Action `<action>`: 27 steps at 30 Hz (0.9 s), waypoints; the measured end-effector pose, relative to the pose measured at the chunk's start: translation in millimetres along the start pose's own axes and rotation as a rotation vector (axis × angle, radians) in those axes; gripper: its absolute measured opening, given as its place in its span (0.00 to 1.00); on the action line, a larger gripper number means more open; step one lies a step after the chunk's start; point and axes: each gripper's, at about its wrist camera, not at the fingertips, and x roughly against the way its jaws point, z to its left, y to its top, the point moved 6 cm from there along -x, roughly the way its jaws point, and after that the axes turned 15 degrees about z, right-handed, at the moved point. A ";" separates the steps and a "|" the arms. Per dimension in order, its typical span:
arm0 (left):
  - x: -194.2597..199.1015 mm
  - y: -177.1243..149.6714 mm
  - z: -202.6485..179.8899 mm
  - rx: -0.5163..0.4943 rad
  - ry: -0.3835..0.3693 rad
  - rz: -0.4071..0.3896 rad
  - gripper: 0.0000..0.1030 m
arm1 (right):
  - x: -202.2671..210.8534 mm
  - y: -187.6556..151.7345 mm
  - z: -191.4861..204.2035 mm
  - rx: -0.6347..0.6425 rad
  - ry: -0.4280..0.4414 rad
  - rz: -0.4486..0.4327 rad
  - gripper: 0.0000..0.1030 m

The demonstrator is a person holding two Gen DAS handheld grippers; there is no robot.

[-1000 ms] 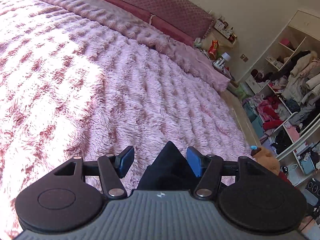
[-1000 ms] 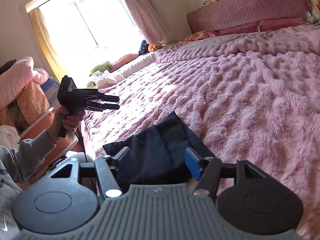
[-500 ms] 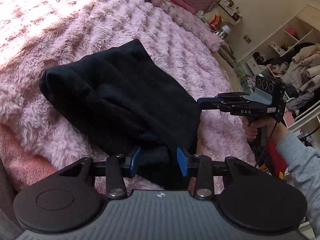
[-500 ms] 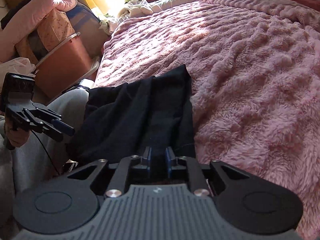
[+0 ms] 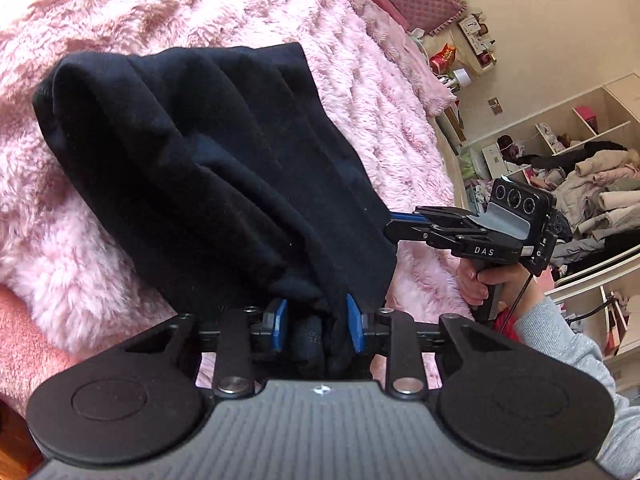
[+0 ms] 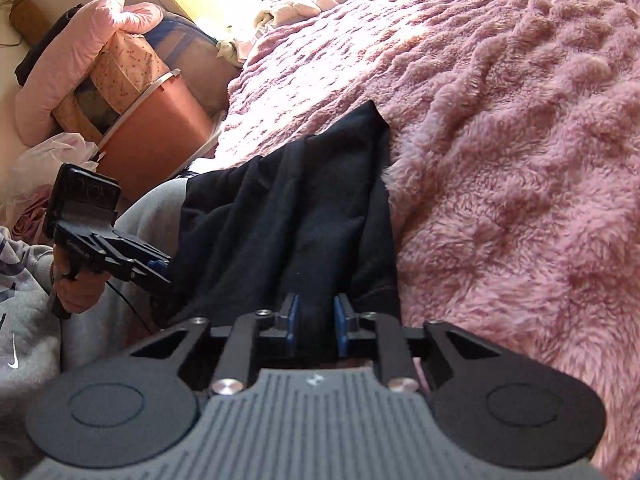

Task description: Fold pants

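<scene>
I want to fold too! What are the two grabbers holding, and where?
Both hold the dark pants. The left gripper and the right gripper, whose jaws have just been closing, each pinch bunched fabric at the near edge.

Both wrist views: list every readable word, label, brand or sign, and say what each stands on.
"DAS": white letters on the side of the right gripper, seen in the left wrist view.
White swoosh logo, no words: on the grey sweatshirt.
Red snack bag print: too small to read.
Left gripper side lettering: too blurred.
</scene>
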 end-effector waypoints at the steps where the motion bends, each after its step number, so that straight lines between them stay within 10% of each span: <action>1: -3.0 0.5 0.0 0.002 -0.006 0.018 0.17 | -1.2 0.2 6.0 0.025 0.010 0.000 0.06; 18: 4.4 -50.2 9.6 0.057 -0.016 0.130 0.00 | 17.6 0.5 -7.9 -0.027 -0.106 -0.071 0.00; 23: 13.2 -35.6 -9.9 -0.068 -0.036 0.027 0.04 | 16.2 -5.1 4.3 -0.056 -0.007 -0.042 0.26; 27: 2.1 -27.5 -12.2 -0.086 0.003 0.028 0.09 | 8.7 -12.1 4.9 -0.079 -0.008 0.013 0.26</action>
